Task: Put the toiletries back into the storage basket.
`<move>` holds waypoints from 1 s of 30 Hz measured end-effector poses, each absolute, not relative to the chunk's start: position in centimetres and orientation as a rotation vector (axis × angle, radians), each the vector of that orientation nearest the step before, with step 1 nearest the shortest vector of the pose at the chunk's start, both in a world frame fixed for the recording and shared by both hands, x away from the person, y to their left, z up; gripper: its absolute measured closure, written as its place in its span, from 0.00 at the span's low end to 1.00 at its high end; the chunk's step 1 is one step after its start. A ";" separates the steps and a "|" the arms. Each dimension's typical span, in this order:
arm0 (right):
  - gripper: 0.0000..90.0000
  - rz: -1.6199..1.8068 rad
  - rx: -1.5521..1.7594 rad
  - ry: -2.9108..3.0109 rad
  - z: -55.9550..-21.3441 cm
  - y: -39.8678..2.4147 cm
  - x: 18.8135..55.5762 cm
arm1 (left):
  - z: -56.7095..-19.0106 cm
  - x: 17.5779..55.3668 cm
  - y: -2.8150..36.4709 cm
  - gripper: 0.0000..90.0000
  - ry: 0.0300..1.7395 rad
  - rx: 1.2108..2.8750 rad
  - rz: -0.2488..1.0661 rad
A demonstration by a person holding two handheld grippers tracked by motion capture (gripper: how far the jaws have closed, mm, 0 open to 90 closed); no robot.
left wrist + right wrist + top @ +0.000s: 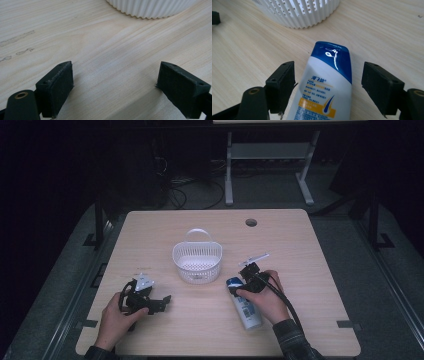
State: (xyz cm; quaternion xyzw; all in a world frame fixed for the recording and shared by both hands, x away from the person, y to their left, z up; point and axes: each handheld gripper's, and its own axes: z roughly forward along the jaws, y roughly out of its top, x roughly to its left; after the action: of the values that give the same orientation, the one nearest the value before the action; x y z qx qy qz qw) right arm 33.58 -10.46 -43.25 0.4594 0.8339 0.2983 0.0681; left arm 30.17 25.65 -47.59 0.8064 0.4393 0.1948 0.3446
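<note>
The right gripper [328,85] stands with jaws spread, straddling a shampoo bottle [325,87] without pressing it, while the left gripper [115,87] rests released over bare wood near the desk's front left corner. The bottle, white with a blue cap and a yellow-and-blue label, lies flat toward the front right of the pale wooden desk [300,250], cap pointing at a white slotted basket [197,260] at the desk's middle. Around the desk lies a dark room with grey floor.
</note>
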 end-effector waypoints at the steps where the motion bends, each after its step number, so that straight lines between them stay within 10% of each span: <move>1: 0.29 0.886 1.380 2.518 -43.5 -10.4 33.6 | -47.6 30.2 25.6 0.14 1.141 2.094 0.506; 30: 0.32 0.771 1.350 2.562 -45.4 -9.1 33.4 | -47.6 30.2 25.7 0.14 1.140 2.095 0.506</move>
State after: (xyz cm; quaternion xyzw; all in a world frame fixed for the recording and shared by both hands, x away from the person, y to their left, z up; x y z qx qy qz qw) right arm 33.40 -9.11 -45.42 0.4494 0.8526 0.2566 0.0724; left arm 30.17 25.65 -47.59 0.8065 0.4391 0.1950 0.3446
